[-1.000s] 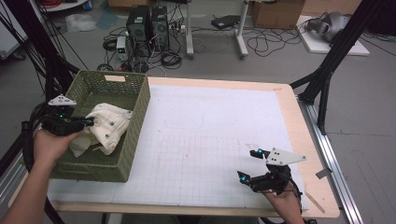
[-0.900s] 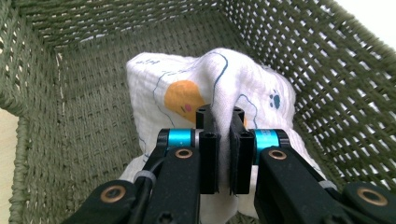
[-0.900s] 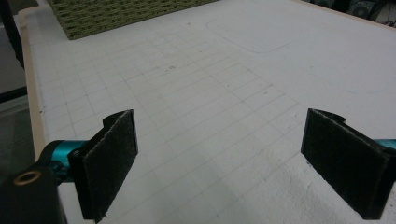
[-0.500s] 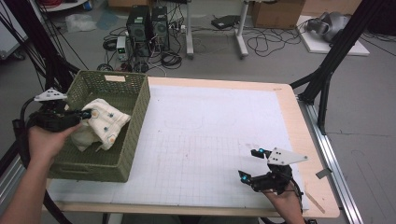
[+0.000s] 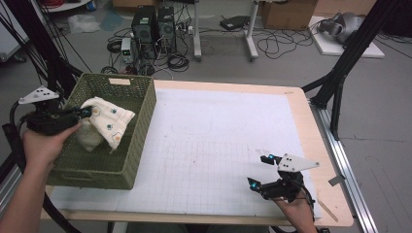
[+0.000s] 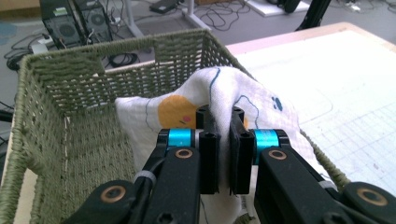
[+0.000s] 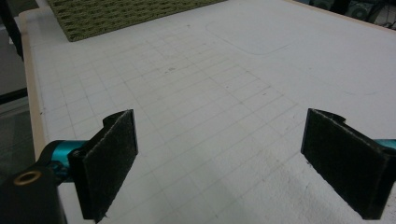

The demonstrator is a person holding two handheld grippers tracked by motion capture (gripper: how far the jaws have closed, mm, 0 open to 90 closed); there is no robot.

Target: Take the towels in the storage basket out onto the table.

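The left gripper (image 5: 83,113), jaws clamped on a fold of printed cloth (image 5: 108,118), held it partly raised over the green basket (image 5: 127,160), apparently to lift it out onto the mat (image 5: 223,131). The right gripper (image 5: 260,171) rested near the mat's front edge, jaws wide apart, seemingly waiting.

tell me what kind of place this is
Probably a lab or workshop set up for recording: a gridded table framed by black stands, computer towers and loose cables on a bare floor.
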